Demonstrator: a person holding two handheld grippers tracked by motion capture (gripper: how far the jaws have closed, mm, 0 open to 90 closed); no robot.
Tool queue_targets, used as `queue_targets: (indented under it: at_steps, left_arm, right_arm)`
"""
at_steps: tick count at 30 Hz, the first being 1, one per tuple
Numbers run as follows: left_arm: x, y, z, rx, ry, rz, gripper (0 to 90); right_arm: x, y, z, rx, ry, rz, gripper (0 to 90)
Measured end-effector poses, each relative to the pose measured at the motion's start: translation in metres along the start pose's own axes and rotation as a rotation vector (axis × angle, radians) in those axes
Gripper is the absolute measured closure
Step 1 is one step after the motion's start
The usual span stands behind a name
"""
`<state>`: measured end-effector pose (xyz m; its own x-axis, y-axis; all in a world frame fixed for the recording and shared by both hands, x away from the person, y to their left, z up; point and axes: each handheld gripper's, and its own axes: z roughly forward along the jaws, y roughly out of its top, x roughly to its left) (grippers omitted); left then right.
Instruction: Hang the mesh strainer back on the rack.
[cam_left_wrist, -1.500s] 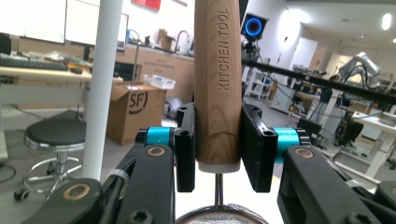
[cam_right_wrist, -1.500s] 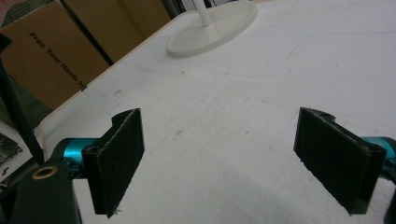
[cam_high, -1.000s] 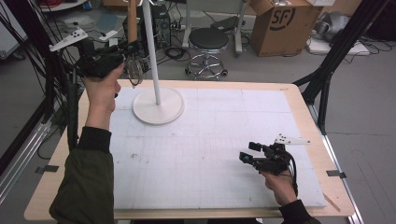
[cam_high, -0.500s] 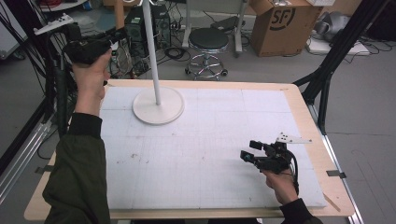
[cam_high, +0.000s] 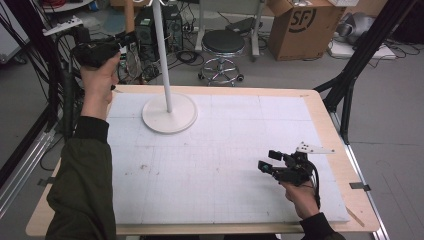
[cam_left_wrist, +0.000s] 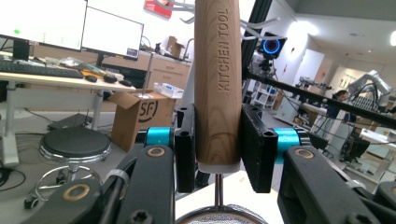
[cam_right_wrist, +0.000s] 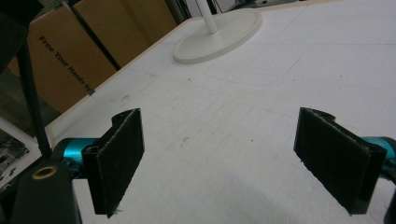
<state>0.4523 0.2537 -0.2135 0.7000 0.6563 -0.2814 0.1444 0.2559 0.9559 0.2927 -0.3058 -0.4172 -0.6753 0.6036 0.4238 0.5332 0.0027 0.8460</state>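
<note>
The left gripper (cam_left_wrist: 217, 154) is clamping its 2 jaws on the wooden handle (cam_left_wrist: 218, 84) of a kitchen tool, whose metal stem and round mesh-like head (cam_left_wrist: 215, 217) are showing just below the jaws. The handle is standing upright between the pads, so keeping the grip firm and the wrist level looks like the way to stop it slipping or swinging; judging by the white stand (cam_high: 169, 112) just right of this gripper, the tool is probably being carried toward or away from it, and the pole needs a clear berth. In the high view the left hand (cam_high: 97, 82) is raised over the table's far-left corner, forearm stretched forward. The right gripper (cam_right_wrist: 224, 158) is idling with its jaws wide apart and nothing between them, hand (cam_high: 300, 192) resting low over the white mat (cam_high: 220, 165) with the stand well ahead of it.
</note>
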Motion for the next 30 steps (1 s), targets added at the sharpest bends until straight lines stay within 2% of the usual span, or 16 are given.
queue_targets:
  at_steps: [2, 6, 8, 11, 21, 24, 30]
  left_arm:
    - [0.001, 0.0, -0.002, -0.012, -0.018, -0.008, 69.1]
    - [0.002, 0.001, -0.004, -0.013, -0.008, 0.003, 69.1]
    - [0.006, 0.001, -0.005, -0.018, -0.014, -0.013, 69.1]
    - [0.008, -0.002, -0.004, 0.0, -0.023, -0.019, 69.1]
    - [0.003, -0.007, 0.008, 0.043, -0.043, -0.024, 69.1]
    - [0.001, -0.009, 0.012, 0.065, -0.043, -0.014, 69.0]
    - [-0.001, -0.013, 0.015, 0.067, -0.039, -0.016, 69.0]
  right_arm:
    - [0.0, 0.0, 0.001, 0.004, -0.005, -0.002, 15.4]
    - [0.001, 0.0, 0.002, 0.007, -0.008, -0.001, 15.4]
    - [0.001, 0.0, 0.002, 0.007, -0.008, -0.004, 15.4]
    - [0.001, 0.0, 0.002, 0.006, -0.012, -0.001, 15.4]
    - [0.002, -0.001, 0.001, 0.001, -0.015, -0.008, 15.4]
    - [0.002, -0.001, 0.0, 0.002, -0.013, -0.005, 15.4]
    - [0.002, -0.001, -0.001, -0.005, -0.012, -0.008, 15.4]
